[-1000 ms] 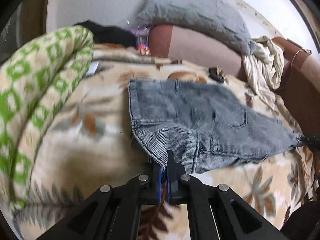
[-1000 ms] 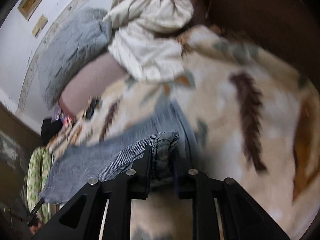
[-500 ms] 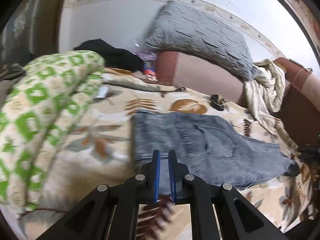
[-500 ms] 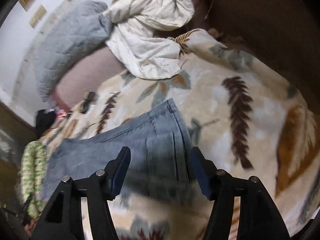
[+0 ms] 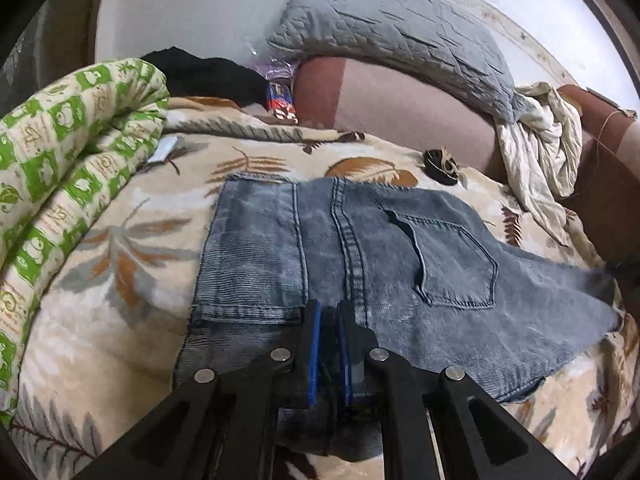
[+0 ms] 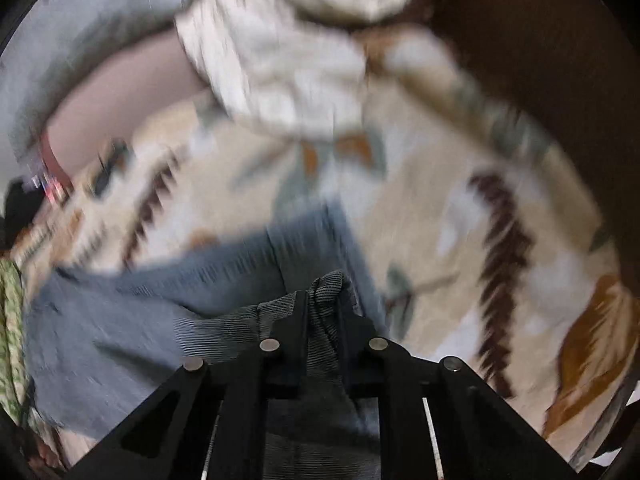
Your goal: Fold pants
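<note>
1. Pants: blue-grey denim, folded, spread flat on the leaf-print blanket covering the bed, back pocket facing up.
2. Left gripper: over the near edge of the pants, blue-padded jaws nearly closed; whether cloth sits between them, cannot tell.
3. Right gripper: clamped on a bunched fold of the pants, cloth standing up between the jaws; view heavily blurred.
4. Beyond the pants: grey quilted pillow and cream cloth.
5. Left of the pants: green-and-white rolled quilt.
6. Just beyond the pants' far edge: small dark object.
</note>
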Tool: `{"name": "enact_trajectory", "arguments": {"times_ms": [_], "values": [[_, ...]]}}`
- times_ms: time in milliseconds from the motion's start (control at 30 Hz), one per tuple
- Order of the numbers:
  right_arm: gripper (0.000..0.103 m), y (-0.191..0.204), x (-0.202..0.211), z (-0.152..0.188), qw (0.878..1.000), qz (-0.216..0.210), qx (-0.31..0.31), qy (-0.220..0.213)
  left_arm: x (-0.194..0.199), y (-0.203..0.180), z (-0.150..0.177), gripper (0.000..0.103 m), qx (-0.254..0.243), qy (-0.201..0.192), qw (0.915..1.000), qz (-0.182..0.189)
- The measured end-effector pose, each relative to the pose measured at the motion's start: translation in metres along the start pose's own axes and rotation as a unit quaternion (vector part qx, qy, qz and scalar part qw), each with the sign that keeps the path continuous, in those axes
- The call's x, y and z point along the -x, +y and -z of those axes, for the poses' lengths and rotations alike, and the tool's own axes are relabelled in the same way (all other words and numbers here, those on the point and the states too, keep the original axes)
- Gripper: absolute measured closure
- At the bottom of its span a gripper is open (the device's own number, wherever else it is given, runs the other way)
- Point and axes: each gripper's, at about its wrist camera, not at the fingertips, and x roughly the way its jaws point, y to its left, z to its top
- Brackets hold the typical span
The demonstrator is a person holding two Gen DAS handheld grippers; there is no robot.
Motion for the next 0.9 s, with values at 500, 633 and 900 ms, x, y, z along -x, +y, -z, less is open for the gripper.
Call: {"name": "enact_trajectory", "arguments": {"times_ms": [500, 633, 900], "values": [[0.09, -0.012, -0.049, -0.021, 0.992, -0.011, -0.092, -0.084, -0.008, -0.004, 0.004, 0.091, -0.017, 0.003, 0.9997, -0.017], [0.087, -0.014, -0.066, -0.008, 0.995, 0.026, -0.08, -0.049, -0.006, -0.001, 0.004, 0.091, -0.01, 0.007, 0.9999, -0.01], [0.043, -0.009, -0.001, 0.034, 0.993, 0.0, -0.06, -0.106, 0.006, -0.002, 0.001, 0.09, 0.0, -0.003, 1.0, 0.0]]}}
